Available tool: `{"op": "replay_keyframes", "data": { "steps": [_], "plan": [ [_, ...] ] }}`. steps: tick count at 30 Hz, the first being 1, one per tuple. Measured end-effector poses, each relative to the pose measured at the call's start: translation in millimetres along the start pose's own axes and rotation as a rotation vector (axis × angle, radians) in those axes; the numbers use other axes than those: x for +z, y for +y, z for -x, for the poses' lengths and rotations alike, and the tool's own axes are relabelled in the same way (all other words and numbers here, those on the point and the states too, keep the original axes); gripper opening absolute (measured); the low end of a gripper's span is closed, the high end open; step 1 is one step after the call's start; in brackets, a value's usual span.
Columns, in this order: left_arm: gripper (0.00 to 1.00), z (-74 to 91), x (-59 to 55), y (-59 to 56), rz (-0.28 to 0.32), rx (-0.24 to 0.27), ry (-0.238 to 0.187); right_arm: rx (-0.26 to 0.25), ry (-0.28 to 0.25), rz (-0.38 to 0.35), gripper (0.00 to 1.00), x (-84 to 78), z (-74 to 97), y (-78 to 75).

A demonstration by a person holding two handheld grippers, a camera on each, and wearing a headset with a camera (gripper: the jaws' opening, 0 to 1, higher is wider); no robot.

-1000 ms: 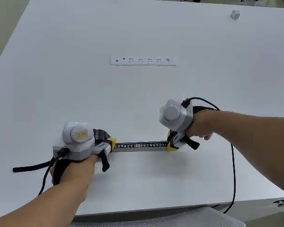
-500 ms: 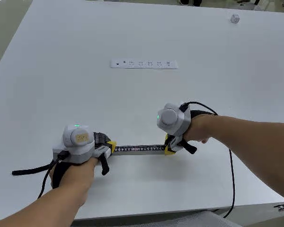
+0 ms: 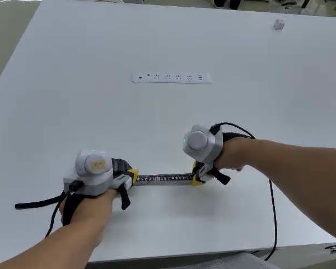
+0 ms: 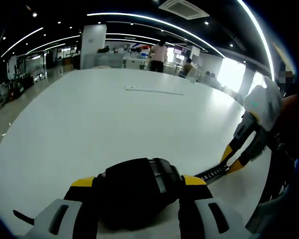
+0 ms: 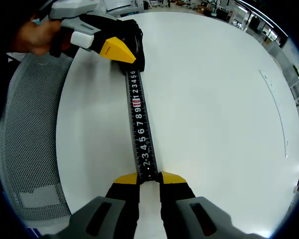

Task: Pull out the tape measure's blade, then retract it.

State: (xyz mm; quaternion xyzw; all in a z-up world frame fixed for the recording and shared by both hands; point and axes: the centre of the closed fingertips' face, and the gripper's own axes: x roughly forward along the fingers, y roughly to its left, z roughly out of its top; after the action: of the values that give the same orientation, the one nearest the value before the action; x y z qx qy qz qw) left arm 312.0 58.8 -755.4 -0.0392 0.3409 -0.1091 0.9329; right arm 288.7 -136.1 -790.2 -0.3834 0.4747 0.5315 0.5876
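We find the work close to the near edge of the tabletop (image 3: 73,101). The left tongs (image 4: 138,183) are clenched on the tape measure case (image 3: 119,165), a black body held between their yellow tips and resting on the tabletop left of the middle of that edge. From the case the blade (image 5: 140,129) runs out flat along the surface, parallel to the near edge, toward the right. Its printed scale faces up and reads past ten near the case. The right tongs (image 5: 149,178) are closed on the free end of the blade, their yellow tips pinching it at the low numbers. A hand holds each tool. A black cable (image 3: 271,207) trails from the right tool over the near edge, and a black strap (image 3: 36,200) lies on the surface left of the left tool.

Farther back, well apart from the tools, a white power strip (image 3: 171,77) lies flat about midway across the tabletop. Near the far right corner sits a small pale object (image 3: 278,24), too small for us to identify.
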Motion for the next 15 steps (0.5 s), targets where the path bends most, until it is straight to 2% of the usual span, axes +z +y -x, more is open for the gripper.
{"op": "replay_keyframes", "data": {
  "steps": [15],
  "plan": [
    [0.62, -0.2, 0.5, -0.1, 0.002, -0.002, -0.001, 0.001, -0.008, 0.007, 0.15, 9.0, -3.4, 0.9]
  ]
}}
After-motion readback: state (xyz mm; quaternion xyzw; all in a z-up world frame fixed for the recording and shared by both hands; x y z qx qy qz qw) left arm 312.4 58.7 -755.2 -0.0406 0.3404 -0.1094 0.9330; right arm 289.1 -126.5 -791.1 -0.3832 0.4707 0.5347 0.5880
